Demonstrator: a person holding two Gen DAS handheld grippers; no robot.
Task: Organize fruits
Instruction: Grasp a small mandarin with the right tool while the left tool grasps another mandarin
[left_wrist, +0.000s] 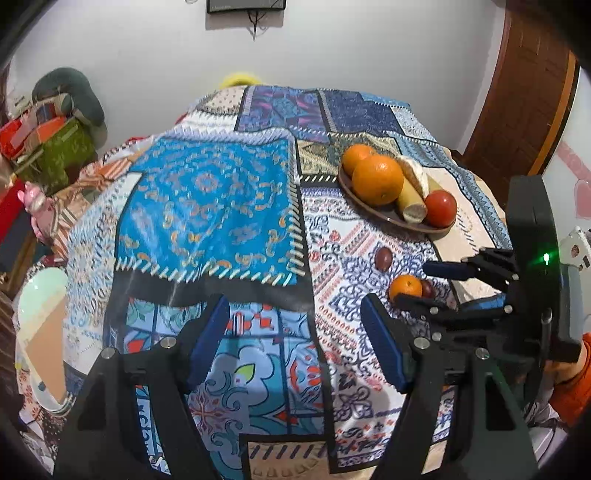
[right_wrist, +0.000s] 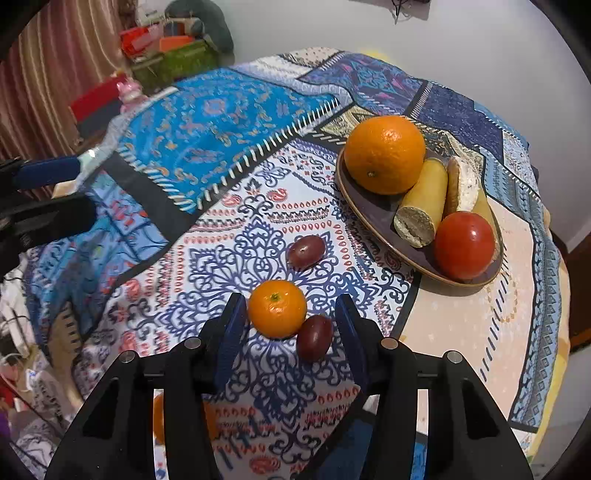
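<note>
My right gripper (right_wrist: 290, 325) sits low over the patchwork tablecloth (right_wrist: 221, 122) with its jaws spread wide, holding nothing; between the blue pads lie a small mandarin (right_wrist: 277, 308) and a dark grape (right_wrist: 314, 336), the two touching, the grape on the right and slightly nearer to me; I cannot tell whether either pad touches the fruit yet. A second grape (right_wrist: 306, 252) lies alone a little farther out on the cloth. Far and to the right stands the brown plate (right_wrist: 373, 218), carrying a large orange (right_wrist: 384, 153), a cut banana piece (right_wrist: 421, 210), a peeled citrus wedge (right_wrist: 463, 184) and a red tomato (right_wrist: 463, 245) at its near right end — in the left wrist view a second orange (left_wrist: 356, 155) shows behind the first. My left gripper (left_wrist: 295, 339) hovers over the near left part of the table, jaws wide apart and empty; from there I see the right gripper at the far right edge, its fingers (left_wrist: 447, 271) reaching towards the mandarin; a pale bowl (left_wrist: 40, 291) sits at the left edge of the table.
</note>
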